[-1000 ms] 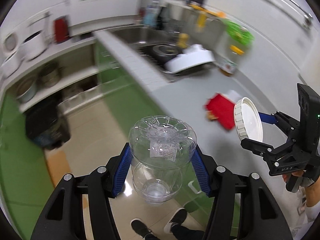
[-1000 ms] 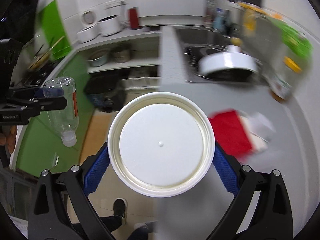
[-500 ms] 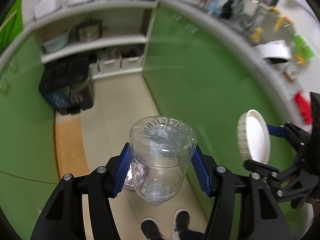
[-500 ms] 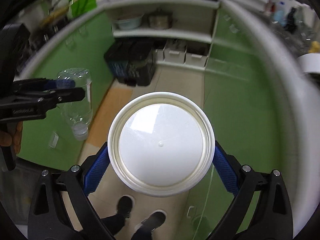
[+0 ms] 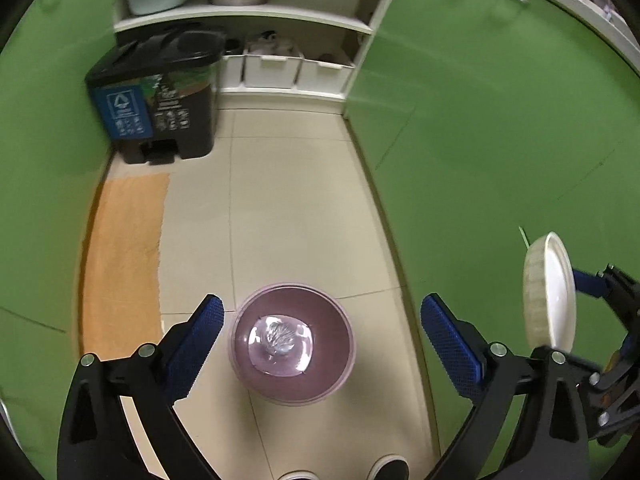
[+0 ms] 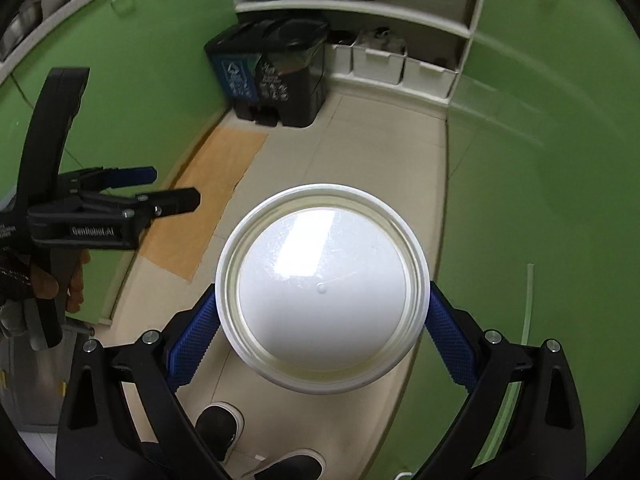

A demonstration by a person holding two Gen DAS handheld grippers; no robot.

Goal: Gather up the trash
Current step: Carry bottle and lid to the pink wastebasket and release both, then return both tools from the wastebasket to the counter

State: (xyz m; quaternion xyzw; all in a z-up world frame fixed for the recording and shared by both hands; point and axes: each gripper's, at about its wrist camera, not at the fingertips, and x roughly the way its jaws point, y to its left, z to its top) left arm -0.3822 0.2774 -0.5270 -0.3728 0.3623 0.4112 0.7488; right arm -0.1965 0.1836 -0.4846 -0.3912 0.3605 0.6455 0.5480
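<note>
My left gripper (image 5: 320,344) is open and empty, held above a purple round bin (image 5: 291,347) on the floor. The clear plastic bottle (image 5: 277,339) lies inside that bin. My right gripper (image 6: 322,336) is shut on a round white lid (image 6: 322,305), whose face fills the middle of the right wrist view. The lid also shows edge-on in the left wrist view (image 5: 550,292), to the right of the bin. The left gripper shows in the right wrist view (image 6: 160,192), at the left, with its jaws apart.
A black pedal trash bin (image 5: 160,92) with a blue recycling label stands at the far end of the tiled floor. An orange mat (image 5: 124,248) lies along the left. Green cabinets (image 5: 500,140) line both sides. White shelves (image 5: 248,16) hold pots and boxes. The person's shoes (image 6: 224,428) are below.
The left gripper has opened and let go of the bottle, which has dropped into the purple bin. The right gripper still holds the lid and has come lower over the floor.
</note>
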